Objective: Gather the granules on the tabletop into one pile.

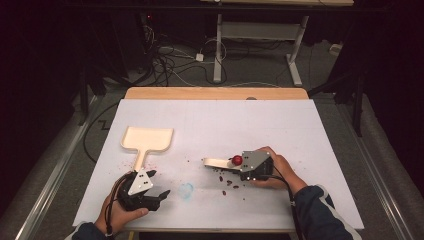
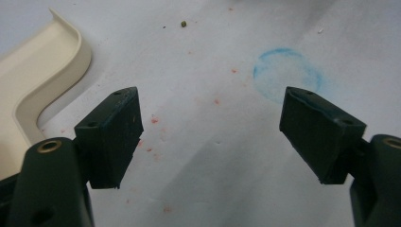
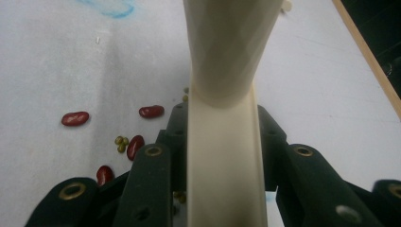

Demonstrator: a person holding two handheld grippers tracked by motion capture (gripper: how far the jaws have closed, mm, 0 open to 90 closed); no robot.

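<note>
A cream dustpan [image 1: 148,138] lies flat at the left of the white sheet, its handle toward me; its curved rim [image 2: 38,80] shows in the left gripper view. My left gripper [image 1: 156,193] [image 2: 210,123] hovers just right of that handle, open, with nothing between its jaws. My right gripper [image 1: 231,165] [image 3: 222,127] is shut on a cream scraper-like tool [image 1: 212,162] [image 3: 227,47] that points left across the sheet. Red kidney beans [image 3: 74,118] and small green beans [image 3: 121,141] lie scattered beside and under it [image 1: 227,180].
A blue chalk ring [image 1: 186,190] [image 2: 288,73] is drawn on the sheet between the grippers. Red crumbs dot the paper near the dustpan. A small red ball [image 1: 237,160] sits atop the right gripper's front. The wooden table edge [image 1: 215,93] runs along the back.
</note>
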